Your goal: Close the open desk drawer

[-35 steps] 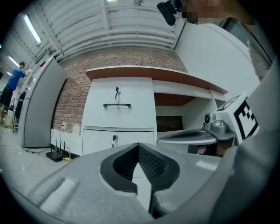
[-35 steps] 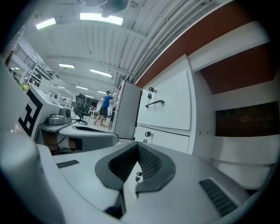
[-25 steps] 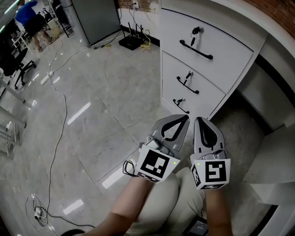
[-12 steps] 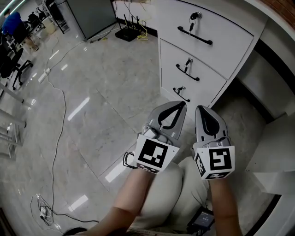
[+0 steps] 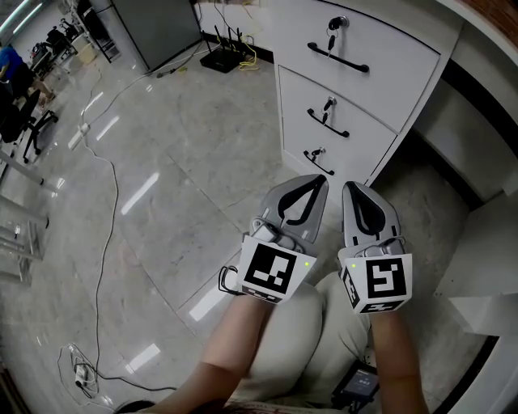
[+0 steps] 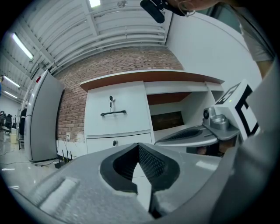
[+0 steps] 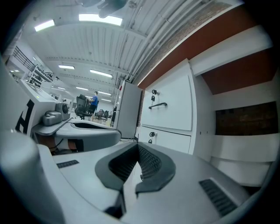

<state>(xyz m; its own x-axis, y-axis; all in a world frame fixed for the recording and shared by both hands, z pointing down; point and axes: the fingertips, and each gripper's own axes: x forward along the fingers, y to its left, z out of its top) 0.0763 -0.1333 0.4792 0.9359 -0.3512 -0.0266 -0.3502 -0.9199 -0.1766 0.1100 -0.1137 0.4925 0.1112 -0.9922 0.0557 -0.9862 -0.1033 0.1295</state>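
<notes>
Drawer stack (image 5: 368,133): three smooth, flat white fronts. Each has a slim black bar handle (image 5: 338,57) and a keyed lock (image 5: 334,24). All three fronts look flush from the head view. The stack sits just ahead of both tools. The floor (image 5: 162,202) is glossy grey marble with a thin cable (image 5: 105,210) snaking across it. Left tool (image 5: 322,179) and right tool (image 5: 350,187): grey moulded shells with ribbed black pads, both clenched on nothing. They're held level, side by side and parallel, noses toward the lowest front.

Left tool (image 5: 319,180) and right tool (image 5: 353,187) both closed.
</notes>
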